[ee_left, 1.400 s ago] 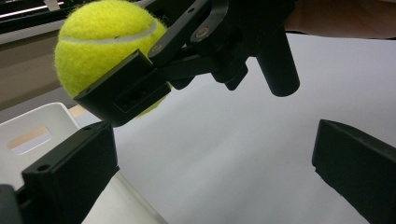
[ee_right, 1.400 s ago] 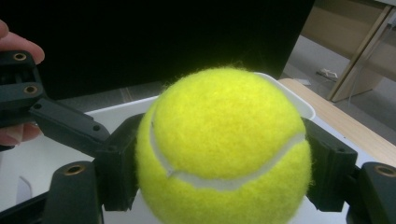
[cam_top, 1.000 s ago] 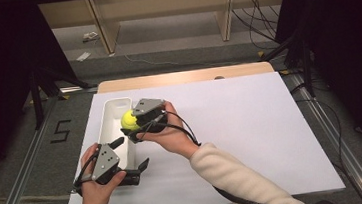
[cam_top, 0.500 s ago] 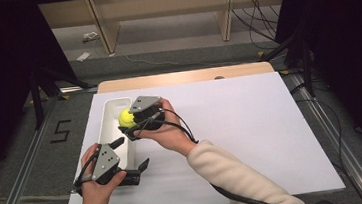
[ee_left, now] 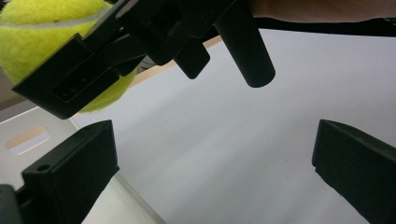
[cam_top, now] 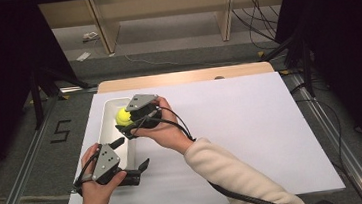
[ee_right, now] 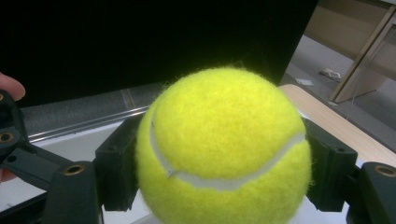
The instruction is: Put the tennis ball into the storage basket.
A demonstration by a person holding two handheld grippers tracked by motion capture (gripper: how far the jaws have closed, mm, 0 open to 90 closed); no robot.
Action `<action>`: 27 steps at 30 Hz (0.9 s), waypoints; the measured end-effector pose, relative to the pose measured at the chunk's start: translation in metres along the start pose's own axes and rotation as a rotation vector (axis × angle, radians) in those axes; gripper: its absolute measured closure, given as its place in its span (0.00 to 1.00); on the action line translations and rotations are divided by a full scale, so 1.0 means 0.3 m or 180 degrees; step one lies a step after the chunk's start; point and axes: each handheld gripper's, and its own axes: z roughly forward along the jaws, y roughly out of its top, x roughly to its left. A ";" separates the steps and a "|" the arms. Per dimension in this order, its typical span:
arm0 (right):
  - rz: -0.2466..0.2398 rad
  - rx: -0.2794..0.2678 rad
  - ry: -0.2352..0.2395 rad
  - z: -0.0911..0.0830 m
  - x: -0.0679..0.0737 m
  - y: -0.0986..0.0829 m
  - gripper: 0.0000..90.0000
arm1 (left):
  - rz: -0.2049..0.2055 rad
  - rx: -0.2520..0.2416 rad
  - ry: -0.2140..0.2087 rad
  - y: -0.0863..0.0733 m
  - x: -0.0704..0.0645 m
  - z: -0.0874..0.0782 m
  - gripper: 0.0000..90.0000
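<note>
Fingers of right gripper clamped on tennis ball above white bin, likely for dropping in; left gripper, at seven o'clock, spread wide, steadying bin.

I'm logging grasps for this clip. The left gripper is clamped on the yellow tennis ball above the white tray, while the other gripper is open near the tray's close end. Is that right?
Not quite: the right gripper clamps the tennis ball, as the right gripper view shows, with a jaw on each side. It is held above the white tray. The left gripper is the open one, near the tray's close end.
</note>
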 end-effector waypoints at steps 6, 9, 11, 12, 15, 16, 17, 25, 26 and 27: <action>0.0006 0.0001 -0.0002 0.004 0.000 0.005 0.30 | 0.0007 0.0005 -0.0001 0.000 0.000 0.000 0.00; 0.0009 0.0016 0.0000 0.009 0.001 0.005 0.30 | 0.0008 0.0005 -0.0001 0.000 -0.001 0.000 0.00; 0.0003 0.0020 -0.0002 0.012 -0.002 0.007 0.30 | 0.0011 0.0006 0.0000 0.000 -0.001 0.000 0.00; 0.0010 0.0016 -0.0006 0.014 -0.003 0.008 0.30 | 0.0012 0.0007 0.0001 0.000 -0.001 0.000 0.00; -0.0004 0.0024 0.0002 0.017 -0.004 0.013 0.30 | 0.0015 0.0012 0.0001 0.000 -0.001 0.000 0.00; -0.0003 0.0021 0.0000 0.018 -0.003 0.015 0.30 | 0.0015 0.0012 0.0002 0.000 -0.001 0.000 0.00; -0.0010 0.0021 0.0000 0.019 -0.003 0.017 0.30 | 0.0010 0.0012 0.0002 0.000 -0.001 0.000 0.00; -0.0003 0.0037 0.0000 0.032 -0.005 0.021 0.30 | 0.0007 0.0011 0.0006 0.000 -0.001 0.000 0.00; -0.0002 0.0037 0.0001 0.034 -0.005 0.021 0.30 | 0.0008 0.0011 0.0005 0.000 0.000 0.000 0.00; 0.0001 0.0041 0.0007 0.035 -0.005 0.021 0.30 | 0.0004 0.0010 0.0004 -0.001 0.000 0.000 0.00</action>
